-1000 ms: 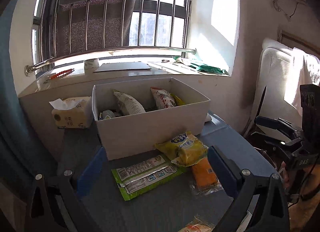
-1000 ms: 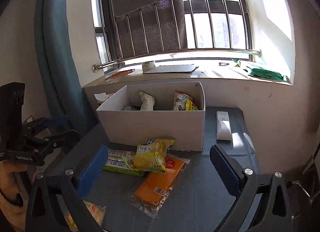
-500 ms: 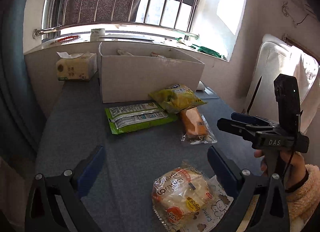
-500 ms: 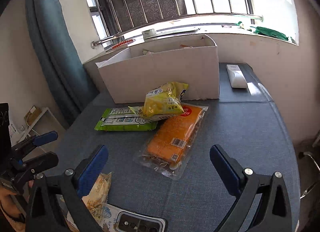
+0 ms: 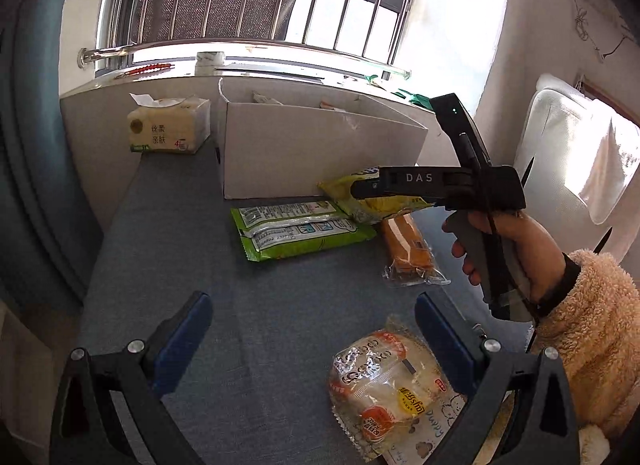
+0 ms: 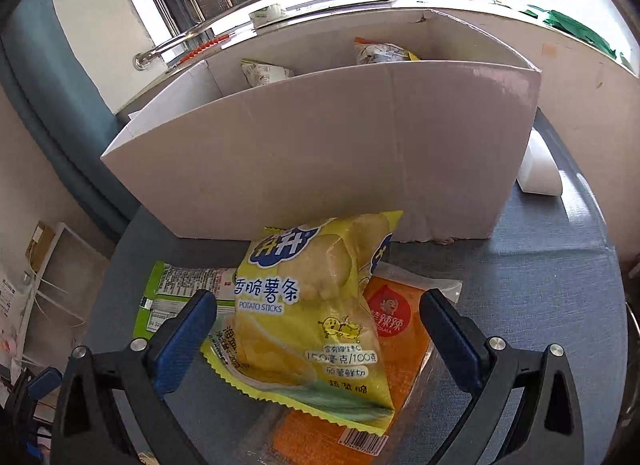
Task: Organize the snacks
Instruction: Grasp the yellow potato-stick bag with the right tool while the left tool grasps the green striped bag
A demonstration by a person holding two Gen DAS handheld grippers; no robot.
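A yellow potato-sticks bag (image 6: 316, 317) lies on an orange snack pack (image 6: 396, 349) and a green pack (image 6: 176, 297), in front of the white cardboard box (image 6: 320, 153). My right gripper (image 6: 318, 325) is open, its blue pads either side of the yellow bag, not touching it. In the left wrist view the right gripper (image 5: 360, 189) reaches over the yellow bag (image 5: 360, 205). My left gripper (image 5: 312, 329) is open and empty above the grey table (image 5: 200, 249), with a bread packet (image 5: 384, 385) by its right finger. The green pack (image 5: 296, 229) and orange pack (image 5: 404, 249) lie ahead.
The box (image 5: 320, 153) holds several snack bags. A tissue pack (image 5: 168, 127) stands left of it by the window ledge. A white remote-like object (image 6: 540, 169) lies right of the box. A white chair (image 5: 568, 153) stands at the right.
My right gripper has moved forward and down until its open fingers flank the yellow bag. My left gripper has shifted little; the right hand now crosses its view.
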